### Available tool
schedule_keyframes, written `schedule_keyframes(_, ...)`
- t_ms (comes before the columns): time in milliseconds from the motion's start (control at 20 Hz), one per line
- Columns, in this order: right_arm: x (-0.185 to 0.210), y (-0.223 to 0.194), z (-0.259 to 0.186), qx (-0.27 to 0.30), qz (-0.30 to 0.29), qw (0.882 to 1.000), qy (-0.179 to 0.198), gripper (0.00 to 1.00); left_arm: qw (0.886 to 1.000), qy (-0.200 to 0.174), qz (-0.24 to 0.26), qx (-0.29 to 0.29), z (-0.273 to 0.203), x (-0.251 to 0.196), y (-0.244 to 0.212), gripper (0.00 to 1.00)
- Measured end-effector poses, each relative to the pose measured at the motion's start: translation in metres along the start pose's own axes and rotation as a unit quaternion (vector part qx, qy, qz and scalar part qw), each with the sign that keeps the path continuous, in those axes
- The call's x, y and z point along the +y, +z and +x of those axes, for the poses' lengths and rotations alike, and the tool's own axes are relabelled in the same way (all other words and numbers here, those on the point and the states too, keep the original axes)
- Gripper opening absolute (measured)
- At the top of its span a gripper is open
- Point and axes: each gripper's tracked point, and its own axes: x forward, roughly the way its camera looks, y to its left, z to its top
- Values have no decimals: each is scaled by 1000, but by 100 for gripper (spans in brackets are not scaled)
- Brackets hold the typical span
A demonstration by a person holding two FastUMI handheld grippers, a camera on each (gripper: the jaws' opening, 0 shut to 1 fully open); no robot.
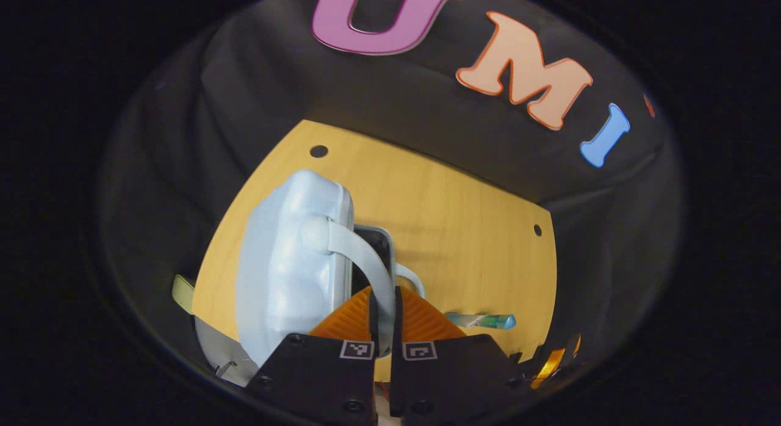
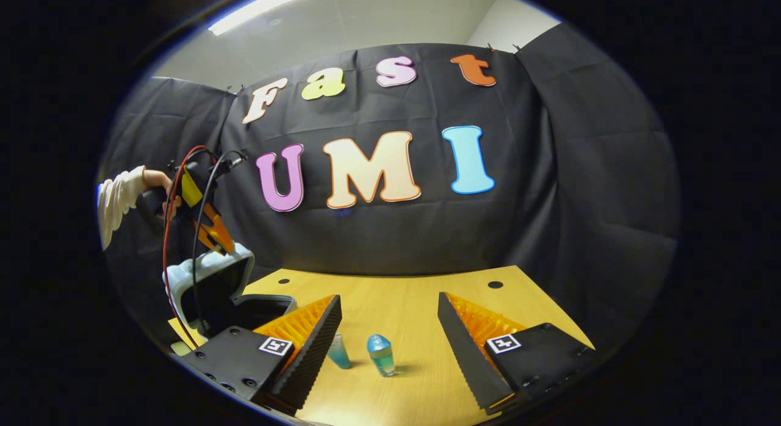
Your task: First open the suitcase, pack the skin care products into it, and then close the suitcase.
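Suitcase (image 1: 293, 261) lid raised, handle (image 1: 366, 261) pinched in left gripper (image 1: 383, 325); right gripper (image 2: 387, 328) jaws wide near skincare bottles (image 2: 381, 354).

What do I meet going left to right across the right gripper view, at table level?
Left gripper on the suitcase lid → first bottle → second bottle, between the right gripper fingers.

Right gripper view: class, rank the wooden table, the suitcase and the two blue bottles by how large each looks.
1. Wooden table, largest.
2. Suitcase, its lid raised by the left gripper.
3. The two bottles: the upright one and the one partly hidden behind a gripper finger cannot be ranked.
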Motion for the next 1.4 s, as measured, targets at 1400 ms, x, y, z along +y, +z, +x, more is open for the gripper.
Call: schedule_keyframes(1400,98,-5,-18,8,-60,998,4,99,981,182,-62,24,41,283,-127,2)
